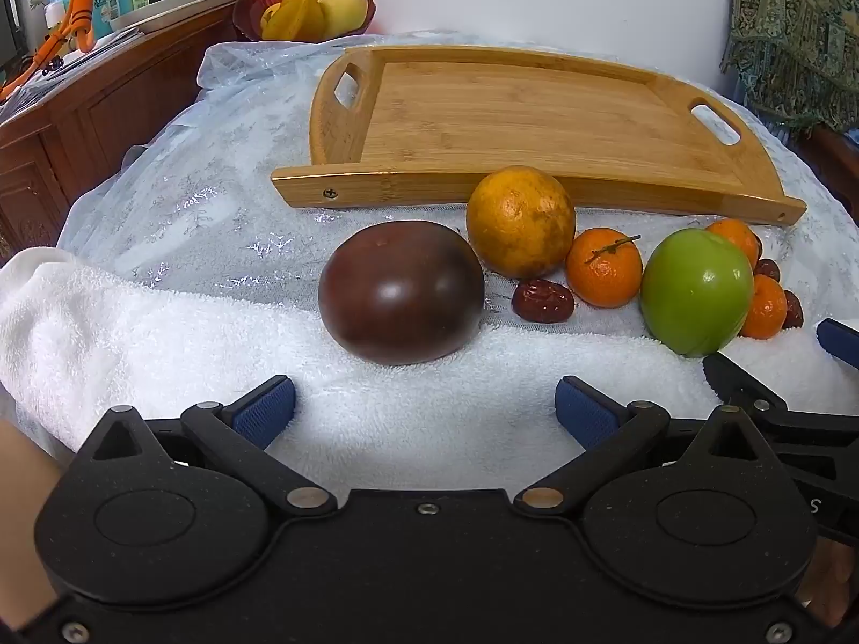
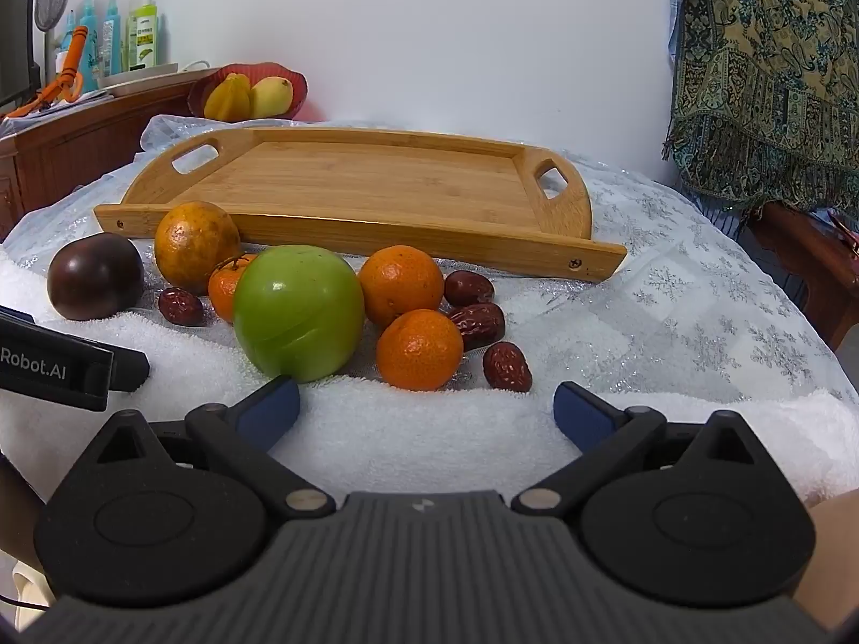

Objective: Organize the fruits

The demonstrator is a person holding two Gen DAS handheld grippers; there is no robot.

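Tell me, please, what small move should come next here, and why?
Probably ease the open left tool forward around the dark purple round fruit: it lies straight ahead on the white towel, apart from the other fruit, and the bamboo tray beyond holds nothing.

The right claw [image 2: 427,413] stands wide open above the white towel [image 2: 429,429] at the near edge of the table [image 2: 698,322], with nothing between its blue pads. Just beyond it, a green apple [image 2: 298,312] sits among three mandarins and dried red dates. Behind the fruits lies an empty wooden tray [image 2: 365,182].
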